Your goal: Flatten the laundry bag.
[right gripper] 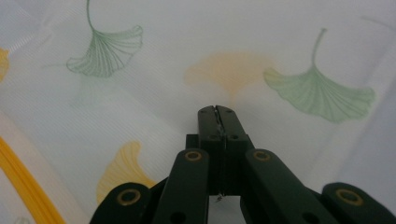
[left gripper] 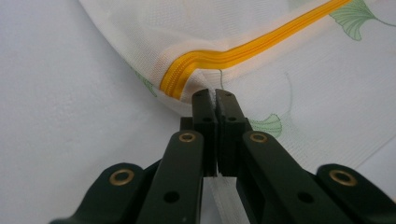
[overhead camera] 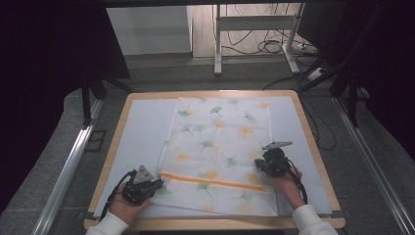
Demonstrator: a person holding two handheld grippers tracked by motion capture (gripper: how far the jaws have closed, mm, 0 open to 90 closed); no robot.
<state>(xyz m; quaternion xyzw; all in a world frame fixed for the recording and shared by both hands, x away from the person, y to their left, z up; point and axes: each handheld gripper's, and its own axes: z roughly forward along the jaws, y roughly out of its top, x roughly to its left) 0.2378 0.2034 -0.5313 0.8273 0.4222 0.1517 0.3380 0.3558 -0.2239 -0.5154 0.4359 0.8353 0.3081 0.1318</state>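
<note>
Left tool (left gripper: 215, 95): jaws closed, mesh pinched just below the zipper's end, at the bag's near left corner.
Right tool (right gripper: 216, 111): jaws closed; a pinch of fabric between them is likely, not certain.
Mesh laundry bag (overhead camera: 220, 147): laid flat mid-bench, ginkgo-leaf print, touched by both tools.
Orange zipper (overhead camera: 213, 181): seen fully closed across the near end.
Bench (overhead camera: 142, 132): pale mat (overhead camera: 147, 122) under the bag.
Progress: both grips judged taken; lifting, folding or unzipping not yet begun.
</note>
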